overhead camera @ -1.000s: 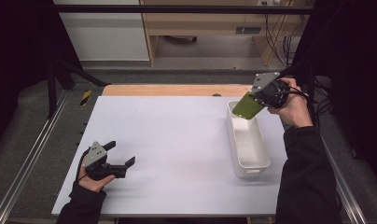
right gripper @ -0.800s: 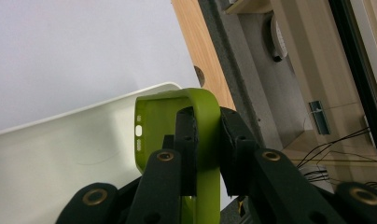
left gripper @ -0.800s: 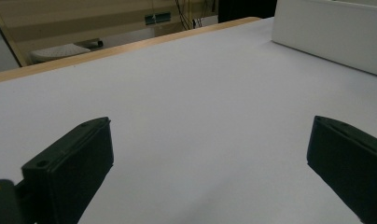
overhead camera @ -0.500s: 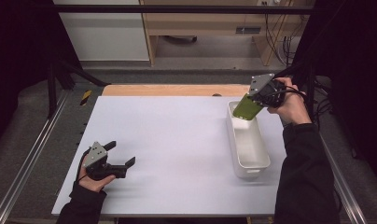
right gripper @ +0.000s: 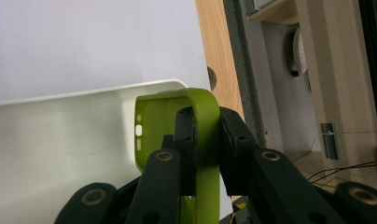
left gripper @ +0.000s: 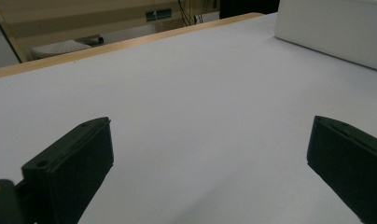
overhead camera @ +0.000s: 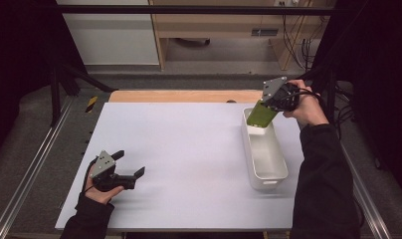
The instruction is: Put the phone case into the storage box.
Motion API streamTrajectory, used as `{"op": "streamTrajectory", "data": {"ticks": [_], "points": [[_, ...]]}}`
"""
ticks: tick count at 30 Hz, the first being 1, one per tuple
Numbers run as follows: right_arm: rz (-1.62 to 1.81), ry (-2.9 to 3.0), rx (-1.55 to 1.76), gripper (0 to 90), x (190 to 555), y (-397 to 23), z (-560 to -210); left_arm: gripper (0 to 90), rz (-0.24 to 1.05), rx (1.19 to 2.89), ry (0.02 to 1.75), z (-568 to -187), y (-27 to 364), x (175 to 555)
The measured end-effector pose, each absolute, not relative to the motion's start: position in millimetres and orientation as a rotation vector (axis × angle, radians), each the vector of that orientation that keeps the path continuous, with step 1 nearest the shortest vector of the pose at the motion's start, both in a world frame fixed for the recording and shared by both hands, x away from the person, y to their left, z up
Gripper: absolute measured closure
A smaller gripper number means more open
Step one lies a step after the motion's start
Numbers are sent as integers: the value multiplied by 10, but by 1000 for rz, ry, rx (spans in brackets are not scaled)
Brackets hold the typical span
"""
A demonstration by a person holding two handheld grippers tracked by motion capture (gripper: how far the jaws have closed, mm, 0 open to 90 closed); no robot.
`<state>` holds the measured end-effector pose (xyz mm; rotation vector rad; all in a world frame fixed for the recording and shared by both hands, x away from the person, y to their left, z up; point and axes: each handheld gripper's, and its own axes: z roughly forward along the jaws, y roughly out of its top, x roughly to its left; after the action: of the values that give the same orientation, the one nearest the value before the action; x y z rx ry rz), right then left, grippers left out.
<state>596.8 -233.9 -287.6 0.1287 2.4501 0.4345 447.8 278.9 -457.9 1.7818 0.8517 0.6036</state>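
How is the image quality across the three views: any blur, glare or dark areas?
High view: table evenly lit, surroundings nearly black, slightly soft. Left gripper view: the near claw tips blurred, table pale and washed out. Right gripper view: green phone case and claw fairly sharp, white bin bright with a soft shadow.

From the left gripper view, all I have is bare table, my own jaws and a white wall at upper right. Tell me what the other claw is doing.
Observer: The right claw is shut on the edge of a green phone case.
Operator: Say where that case is relative to the white thing.
Observer: In the high view it hangs tilted over the far end of the white bin, lower end at the rim.
Operator: Report what's in the bin.
Observer: Its inside looks empty in the high view.
Operator: Confirm my claw.
Observer: The left claw is open near the table's front left corner, holding nothing.
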Motion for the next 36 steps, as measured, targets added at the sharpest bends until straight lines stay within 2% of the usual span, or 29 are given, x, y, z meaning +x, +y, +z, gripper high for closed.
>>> {"op": "streamTrajectory", "data": {"ticks": [36], "points": [[376, 2514, -78, 784, 6206, -2243, -3120, 0, 596, 1804, 837, -4608, 2760, 4484]]}}
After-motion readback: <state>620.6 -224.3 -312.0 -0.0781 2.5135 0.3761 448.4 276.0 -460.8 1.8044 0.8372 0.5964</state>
